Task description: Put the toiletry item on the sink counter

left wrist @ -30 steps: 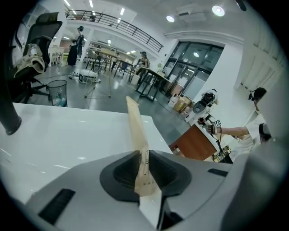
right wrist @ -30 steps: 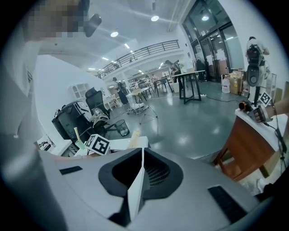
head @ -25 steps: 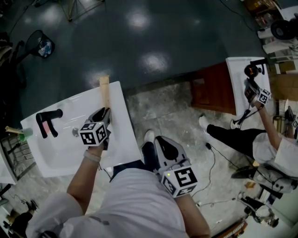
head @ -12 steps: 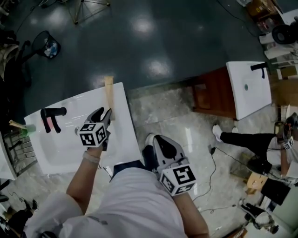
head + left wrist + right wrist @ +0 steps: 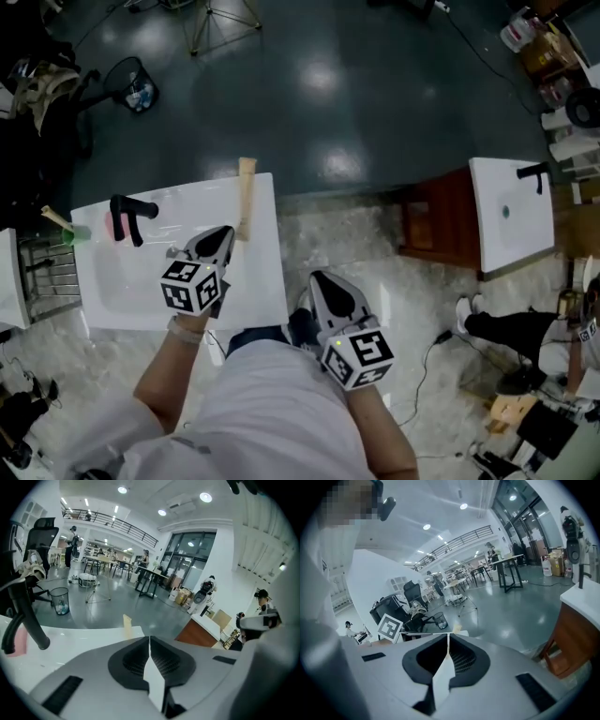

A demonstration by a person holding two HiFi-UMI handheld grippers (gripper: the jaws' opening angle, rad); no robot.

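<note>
A: Why does the wooden stick (image 5: 246,199) lie along the sink counter (image 5: 264,283)'s right edge?
B: Set down there, I'd judge, clear of the basin (image 5: 127,272).
A: The left gripper (image 5: 227,234)?
B: Apart from it; jaws have just been closing, now together, nothing between. The right gripper (image 5: 320,278) is closed and empty too.

Glossy white sink counter (image 5: 264,281), matt black faucet (image 5: 130,213), pale wooden bar (image 5: 246,199).

Your head view: dim overall, ceiling-light glare spots on glossy dark floor (image 5: 319,80), white sink counter (image 5: 267,272) brightest. Your gripper views: bright, ceiling lights (image 5: 205,497) overhead, heavy fisheye bend, black vignetted corners.
</note>
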